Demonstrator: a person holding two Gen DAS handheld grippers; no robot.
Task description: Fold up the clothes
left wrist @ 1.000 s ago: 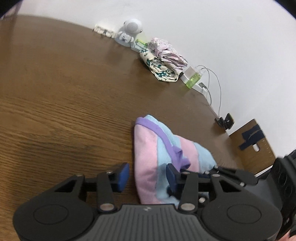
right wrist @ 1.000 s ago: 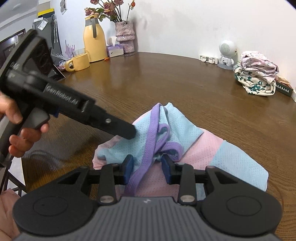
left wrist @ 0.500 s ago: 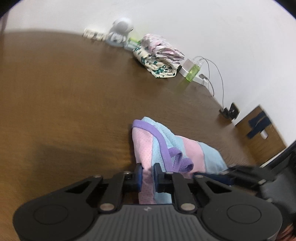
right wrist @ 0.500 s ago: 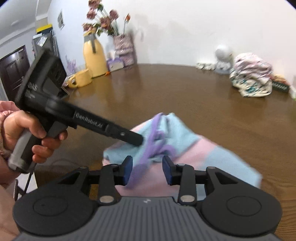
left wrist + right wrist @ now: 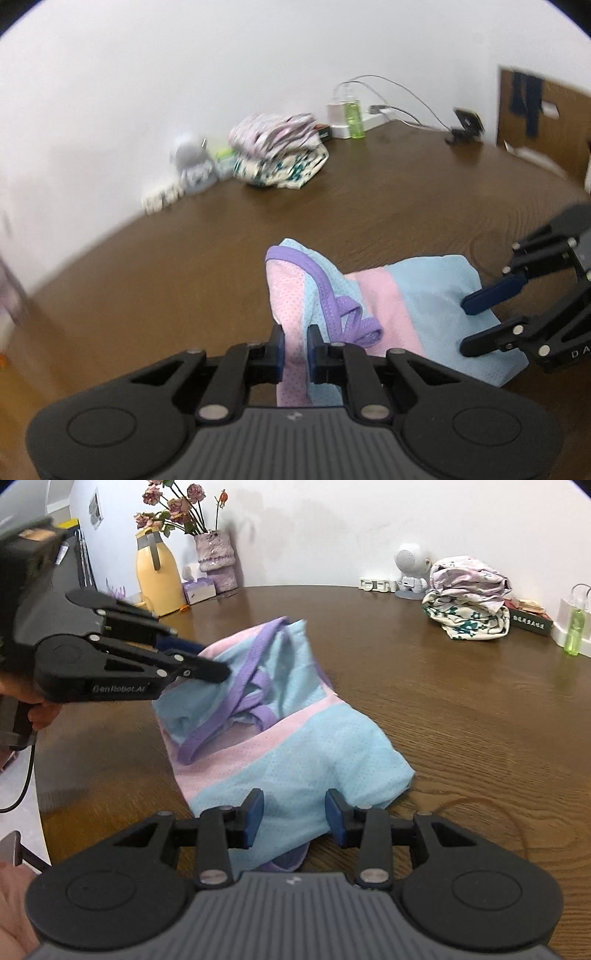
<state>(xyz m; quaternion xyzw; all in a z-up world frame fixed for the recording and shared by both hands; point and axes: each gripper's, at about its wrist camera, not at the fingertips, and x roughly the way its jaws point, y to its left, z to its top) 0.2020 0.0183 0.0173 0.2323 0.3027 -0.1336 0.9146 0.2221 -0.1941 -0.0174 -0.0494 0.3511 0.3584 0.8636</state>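
Note:
A pink and light-blue mesh garment with purple trim (image 5: 373, 295) lies bunched on the brown wooden table (image 5: 184, 277); it also shows in the right wrist view (image 5: 295, 738). My left gripper (image 5: 295, 349) is shut on the garment's pink edge near the purple neckline, and shows from the side in the right wrist view (image 5: 218, 670). My right gripper (image 5: 294, 818) is open over the garment's light-blue bottom edge, and shows in the left wrist view (image 5: 469, 326) at the right.
A stack of folded floral clothes (image 5: 469, 598) sits at the table's far edge beside a small white robot figure (image 5: 410, 572). A green bottle (image 5: 574, 631), chargers and cables (image 5: 388, 110) are near the wall. A yellow jug (image 5: 159, 579) and flower vase (image 5: 216, 561) stand far left.
My left gripper has closed on the garment's pink edge and swung its view rightwards. My right gripper has pulled back to the blue bottom edge and opened wider.

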